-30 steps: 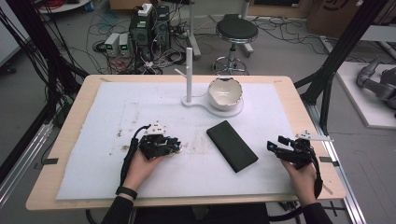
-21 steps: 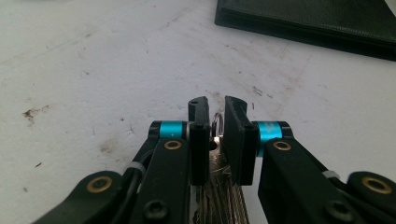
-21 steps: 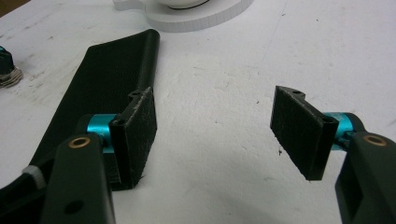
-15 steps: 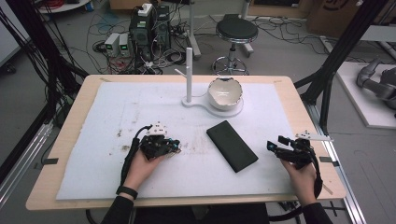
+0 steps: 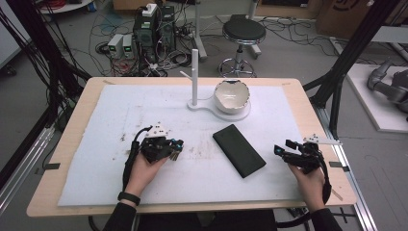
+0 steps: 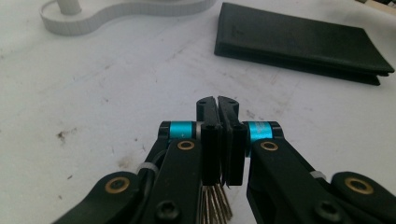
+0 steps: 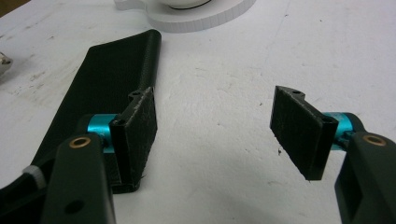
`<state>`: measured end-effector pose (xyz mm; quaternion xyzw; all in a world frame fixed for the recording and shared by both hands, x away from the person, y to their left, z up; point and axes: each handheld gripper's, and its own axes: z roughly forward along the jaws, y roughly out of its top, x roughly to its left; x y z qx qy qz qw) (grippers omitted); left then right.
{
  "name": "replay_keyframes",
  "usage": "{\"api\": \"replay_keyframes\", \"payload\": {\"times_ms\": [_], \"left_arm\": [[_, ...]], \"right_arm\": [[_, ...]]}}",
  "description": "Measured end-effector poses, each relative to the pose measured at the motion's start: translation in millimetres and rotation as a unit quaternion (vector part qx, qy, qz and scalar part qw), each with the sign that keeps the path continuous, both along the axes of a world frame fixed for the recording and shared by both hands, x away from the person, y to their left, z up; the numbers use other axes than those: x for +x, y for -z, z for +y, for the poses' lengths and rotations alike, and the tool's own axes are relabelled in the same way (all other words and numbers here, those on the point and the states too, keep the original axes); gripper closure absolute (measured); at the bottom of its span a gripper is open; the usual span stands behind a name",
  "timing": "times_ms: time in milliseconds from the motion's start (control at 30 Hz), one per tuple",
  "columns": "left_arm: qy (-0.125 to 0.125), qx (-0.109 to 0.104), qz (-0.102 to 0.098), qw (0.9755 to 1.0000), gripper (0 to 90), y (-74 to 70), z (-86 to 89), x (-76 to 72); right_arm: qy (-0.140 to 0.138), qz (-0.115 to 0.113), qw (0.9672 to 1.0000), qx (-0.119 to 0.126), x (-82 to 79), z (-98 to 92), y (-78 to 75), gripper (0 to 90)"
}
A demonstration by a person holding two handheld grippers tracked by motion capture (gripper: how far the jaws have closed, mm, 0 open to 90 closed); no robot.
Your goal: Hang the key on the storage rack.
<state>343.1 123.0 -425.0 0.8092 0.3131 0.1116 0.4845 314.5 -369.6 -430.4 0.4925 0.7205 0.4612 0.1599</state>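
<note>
My left gripper [image 5: 172, 147] [image 6: 218, 105] rests low on the white mat, its jaws pressed together. A fan of thin metal blades, like a small bunch of keys [image 6: 215, 205] [image 5: 176, 155], sticks out from between the pads toward the camera. A black wallet [image 5: 239, 150] [image 6: 299, 42] [image 7: 107, 79] lies flat in the middle of the mat, between the two hands. My right gripper [image 5: 283, 147] [image 7: 215, 130] hovers at the right of the mat with its jaws wide apart and nothing between them; the wallet lies just beyond its left jaw.
A white stand [image 5: 202, 107] [image 6: 116, 14] [image 7: 201, 16] sits at the back centre, with an upright post [image 5: 194, 77] and a white bowl [image 5: 231, 95]. The white mat [image 5: 96, 173] covers most of the wooden table [image 5: 62, 159]. Cables and a stool lie on the floor behind.
No clear change: both hands stay where they were, and the wallet and stand have not moved.
</note>
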Motion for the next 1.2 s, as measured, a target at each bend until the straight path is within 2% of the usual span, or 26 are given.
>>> {"api": "replay_keyframes", "payload": {"times_ms": [433,500,667,900,1200], "left_arm": [[-0.005,-0.02,-0.035,0.9992,87.8,-28.8,-0.3,-4.3],[-0.008,-0.015,-0.041,0.999,87.8,-34.8,0.3,-3.6],[-0.01,-0.027,-0.057,0.998,87.9,-55.1,1.8,-1.5],[-0.003,-0.013,-0.083,0.9964,87.9,-88.4,-2.8,5.7],[-0.013,-0.014,-0.105,0.9943,87.9,-121.3,-8.0,24.8]], "right_arm": [[-0.001,-0.004,1.0,0.0,1.6,2.3,-1.3,32.8],[-0.002,-0.002,1.0,0.0,1.7,3.2,-1.5,32.8],[-0.004,-0.006,1.0,-0.002,3.1,4.8,-1.7,32.8],[-0.006,-0.004,1.0,-0.002,3.8,6.2,-1.7,33.2],[-0.007,-0.004,1.0,-0.003,4.7,6.6,-1.8,33.4]]}}
